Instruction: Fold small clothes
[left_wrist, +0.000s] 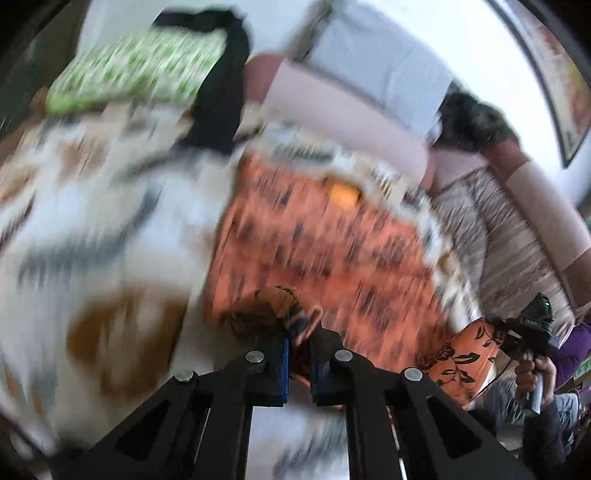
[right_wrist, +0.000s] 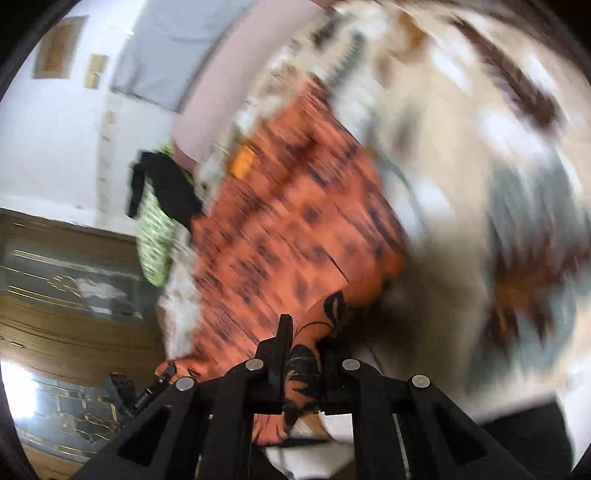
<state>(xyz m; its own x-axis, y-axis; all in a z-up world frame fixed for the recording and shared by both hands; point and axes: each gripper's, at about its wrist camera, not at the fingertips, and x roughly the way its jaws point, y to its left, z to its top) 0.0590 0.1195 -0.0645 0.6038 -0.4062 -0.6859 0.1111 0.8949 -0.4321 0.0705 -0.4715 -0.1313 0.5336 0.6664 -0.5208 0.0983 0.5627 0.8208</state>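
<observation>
Mid-fold: left tool (left_wrist: 298, 334) and right tool (right_wrist: 306, 354) each clenched on a corner of the orange garment (left_wrist: 314, 236), spread over the patterned bed (left_wrist: 92, 206). Next, carrying both corners across, matching edges.

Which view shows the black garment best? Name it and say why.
The left wrist view: the black garment appears large there, draped over the green patterned cushion, visible from top to lower end despite blur. The right wrist view shows it smaller, near the left edge, against the same cushion.
</observation>
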